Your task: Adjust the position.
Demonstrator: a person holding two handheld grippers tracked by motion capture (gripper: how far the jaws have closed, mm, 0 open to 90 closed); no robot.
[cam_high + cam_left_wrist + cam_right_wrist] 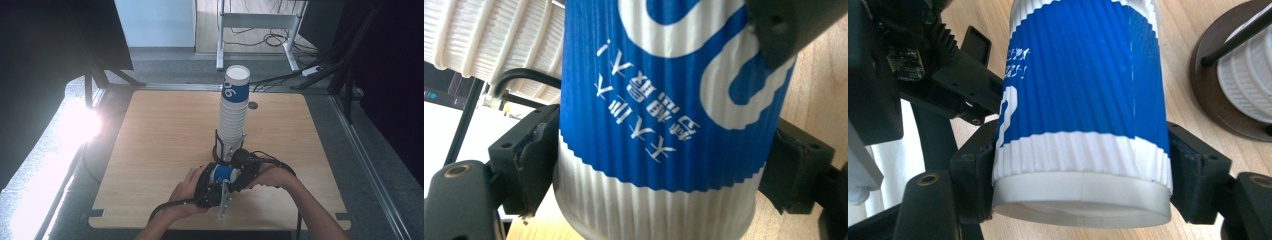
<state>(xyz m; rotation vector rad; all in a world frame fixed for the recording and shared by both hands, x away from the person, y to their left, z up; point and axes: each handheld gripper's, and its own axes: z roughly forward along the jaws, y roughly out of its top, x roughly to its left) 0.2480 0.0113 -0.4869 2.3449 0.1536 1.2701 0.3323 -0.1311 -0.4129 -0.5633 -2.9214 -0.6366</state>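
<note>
- High view: I have one blue-and-white paper cup [223, 173] between both grippers, low over the near edge of the wooden table [160, 145], just in front of the wire cup holder [223, 150] with its tall stack of cups [233, 112]. I judge the work as mid-handover: one cup is off the stack and many more remain. Grey carpet surrounds the table, glare hits the left, and a desk frame with cables stands behind.
- Left gripper view: my left gripper [659, 172] has the cup's ribbed sleeve [664, 100] between its jaws, both pads against the cup near its rim. Whether they press firmly I cannot tell for sure, but it reads as a grasp. The stack shows at upper left.
- Right gripper view: my right gripper [1083, 175] clamps the same cup [1083, 100] just above its rim, pads on both sides. The holder's dark base [1233, 75] sits at upper right on the pale woodgrain.
</note>
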